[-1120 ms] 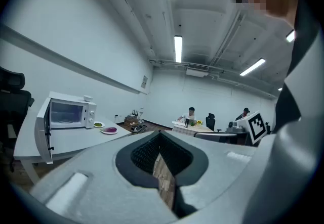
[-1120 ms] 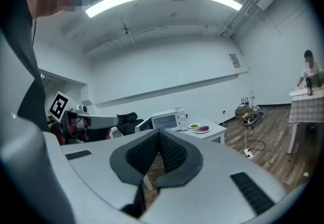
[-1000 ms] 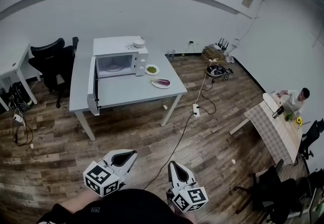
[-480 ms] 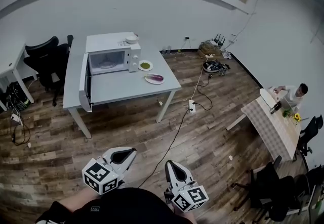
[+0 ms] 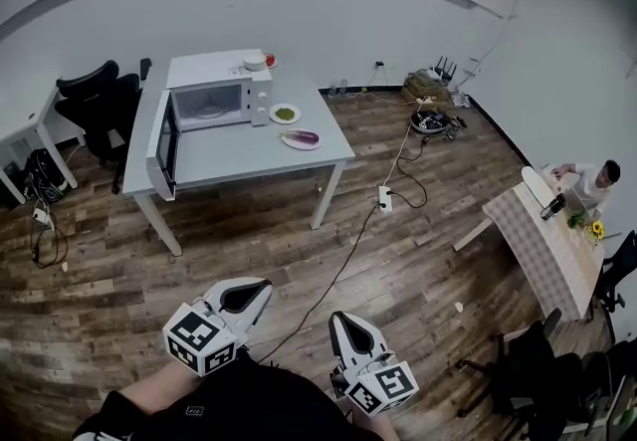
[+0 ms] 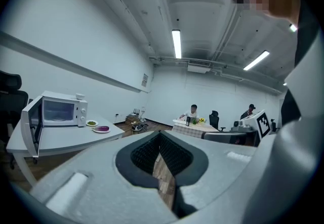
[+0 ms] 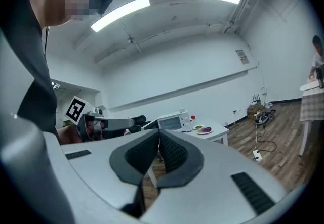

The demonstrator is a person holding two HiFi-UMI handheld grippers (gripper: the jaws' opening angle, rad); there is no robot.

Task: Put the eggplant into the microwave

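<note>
Matt grey plastic left gripper [image 5: 261, 284] with ribbed black pads [image 6: 144, 153], grainy wood-plank floor [image 5: 299, 250] below it, smooth grey table [image 5: 239, 165] far ahead

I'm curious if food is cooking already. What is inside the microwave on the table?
Through the open door, the microwave shows only its pale round tray. The eggplant lies outside on a plate. Parts of the cavity are hidden by its walls.

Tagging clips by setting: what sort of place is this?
Most likely an office or lab workroom: a microwave on a grey table, a black office chair beside it, and a person seated at another table.
</note>
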